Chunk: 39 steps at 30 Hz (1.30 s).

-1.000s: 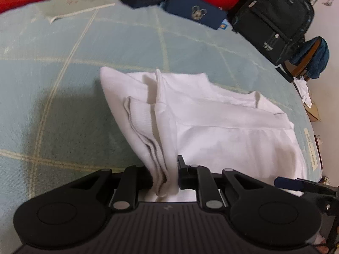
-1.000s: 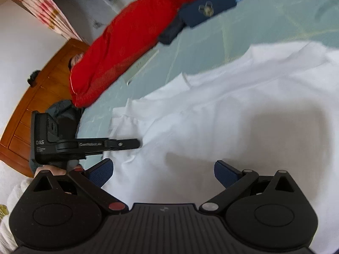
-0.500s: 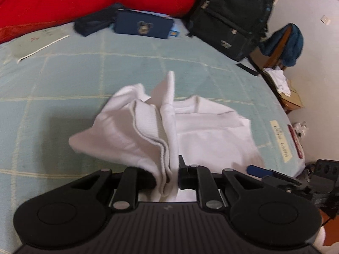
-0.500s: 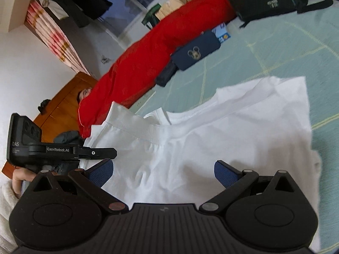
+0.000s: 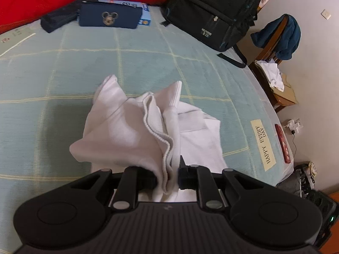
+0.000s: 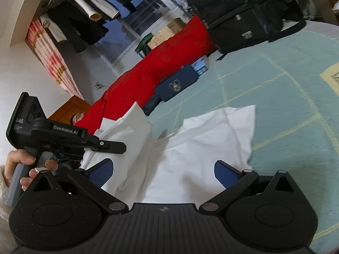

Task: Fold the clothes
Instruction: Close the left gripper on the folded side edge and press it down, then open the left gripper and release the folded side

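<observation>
Grippers, both hand-held
Left gripper point(image 5: 168, 178): jaws clamped, angled steeply down, hand point(image 6: 23, 169) on its handle. Right gripper point(image 6: 163, 169): jaws spread wide.

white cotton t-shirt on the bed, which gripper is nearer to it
Left. The left gripper is clamped on the white cotton t-shirt, lifting a bunched fold; the right gripper hovers open just above it.

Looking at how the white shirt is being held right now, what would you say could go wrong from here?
1. The left gripper pinches only a bunched edge of the white shirt, with the rest hanging in loose folds; the layers may slip out or land creased.
2. The right gripper is open and holds nothing, so the far side of the shirt could drag unevenly across the green bedspread.
3. The black backpack and navy pouch lie nearby; swung fabric could catch them.
</observation>
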### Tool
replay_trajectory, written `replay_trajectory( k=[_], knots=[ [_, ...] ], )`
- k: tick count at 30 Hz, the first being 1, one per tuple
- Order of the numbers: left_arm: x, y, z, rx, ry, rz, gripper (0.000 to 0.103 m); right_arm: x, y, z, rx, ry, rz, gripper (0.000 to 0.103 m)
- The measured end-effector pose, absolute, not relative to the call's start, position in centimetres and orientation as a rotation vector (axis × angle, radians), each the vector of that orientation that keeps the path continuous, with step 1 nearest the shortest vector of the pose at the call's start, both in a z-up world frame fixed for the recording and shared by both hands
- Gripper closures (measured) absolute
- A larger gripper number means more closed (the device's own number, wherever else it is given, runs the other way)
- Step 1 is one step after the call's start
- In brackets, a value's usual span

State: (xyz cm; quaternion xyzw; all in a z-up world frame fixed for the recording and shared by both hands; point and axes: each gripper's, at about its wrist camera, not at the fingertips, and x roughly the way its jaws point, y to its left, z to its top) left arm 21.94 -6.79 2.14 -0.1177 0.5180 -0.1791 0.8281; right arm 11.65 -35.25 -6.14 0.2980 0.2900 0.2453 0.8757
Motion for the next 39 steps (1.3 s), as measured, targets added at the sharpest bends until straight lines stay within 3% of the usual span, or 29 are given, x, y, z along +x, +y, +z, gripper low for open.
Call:
replay_trajectory(
  k=[14, 20, 23, 27, 33, 39],
  knots=[
    [23.9, -14.0, -3.2, -0.229, 1.221, -0.348, 0.086, 10.4, -38.3, -6.7, 0.626, 0.570, 0.423, 0.000],
    [22.8, -14.0, -1.8, -0.261, 1.195, -0.416, 0.063, 9.6, -39.4, -7.0, 0.625, 0.573, 0.371, 0.000],
    [21.4, -13.4, 0.7, -0.290, 1.131, -0.508, 0.056, 9.5, -39.6, -7.2, 0.624, 0.585, 0.354, 0.000],
    [18.2, -12.0, 4.0, -0.252, 1.004, -0.598, 0.039, 9.1, -39.8, -7.1, 0.632, 0.589, 0.341, 0.000],
    [12.0, -9.0, 5.0, 0.012, 0.805, -0.598, 0.031, 8.3, -40.4, -6.7, 0.660, 0.581, 0.327, 0.000],
    [5.9, -6.4, 1.0, 0.251, 0.723, -0.518, 0.029, 7.3, -40.7, -6.9, 0.691, 0.590, 0.338, 0.000]
  ],
)
